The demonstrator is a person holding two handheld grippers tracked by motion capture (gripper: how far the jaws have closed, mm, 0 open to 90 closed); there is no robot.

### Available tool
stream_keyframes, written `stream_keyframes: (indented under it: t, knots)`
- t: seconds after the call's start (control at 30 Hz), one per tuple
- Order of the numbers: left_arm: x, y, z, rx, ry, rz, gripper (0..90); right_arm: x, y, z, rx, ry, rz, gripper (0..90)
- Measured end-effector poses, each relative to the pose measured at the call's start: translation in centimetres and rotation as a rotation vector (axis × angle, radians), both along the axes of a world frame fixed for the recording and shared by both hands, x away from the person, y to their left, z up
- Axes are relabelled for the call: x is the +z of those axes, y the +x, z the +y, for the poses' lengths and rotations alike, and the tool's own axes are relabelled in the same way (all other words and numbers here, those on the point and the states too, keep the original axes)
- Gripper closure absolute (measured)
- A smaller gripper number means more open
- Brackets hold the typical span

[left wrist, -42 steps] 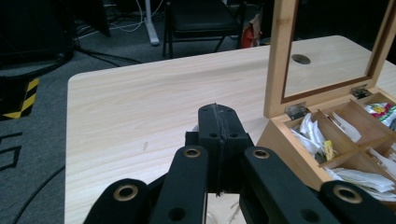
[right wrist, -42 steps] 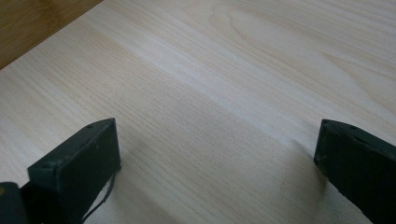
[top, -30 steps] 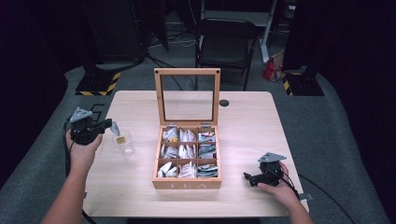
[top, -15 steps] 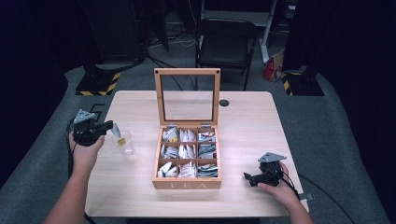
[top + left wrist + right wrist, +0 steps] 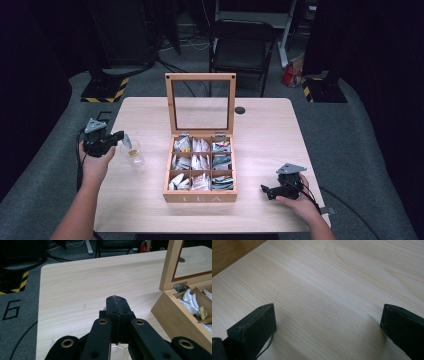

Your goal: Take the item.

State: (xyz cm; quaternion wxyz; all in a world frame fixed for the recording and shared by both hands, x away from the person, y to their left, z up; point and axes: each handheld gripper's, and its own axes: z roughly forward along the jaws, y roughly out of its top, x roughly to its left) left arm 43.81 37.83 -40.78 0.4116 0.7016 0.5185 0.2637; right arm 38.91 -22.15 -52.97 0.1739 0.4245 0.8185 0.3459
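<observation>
Teabag (image 5: pixel 127 141) dangling over a clear plastic cup (image 5: pixel 134 153) marks the step in hand: the left gripper (image 5: pixel 119 135), jaws pressed together on what looks like the bag's top or string, holds it at the cup's rim on the left side of the tabletop (image 5: pixel 260 125). In the left gripper view the two black jaws meet with no gap, and the cup's rim (image 5: pixel 117 350) peeks out just beneath them. Beside the cup stands the wooden tea box (image 5: pixel 200 167), its glass-paned lid upright and its nine compartments full of bags. The right gripper (image 5: pixel 267 191) rests on the tabletop near the box's front right corner, jaws spread wide over bare wood, holding nothing. Judging by the scene, the bag is about to go in: the next move calls for lowering it squarely inside the cup before parting the jaws, without tipping the light cup.
</observation>
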Motion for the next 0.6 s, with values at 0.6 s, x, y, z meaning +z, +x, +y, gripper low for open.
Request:
stream_keyframes:
  t: [0.6]
  knots:
    - [-1.4,0.1,-0.1,0.009,0.0,0.013,90.0,0.0,0.0,0.0,0.0,0.0,0.0,0.0]
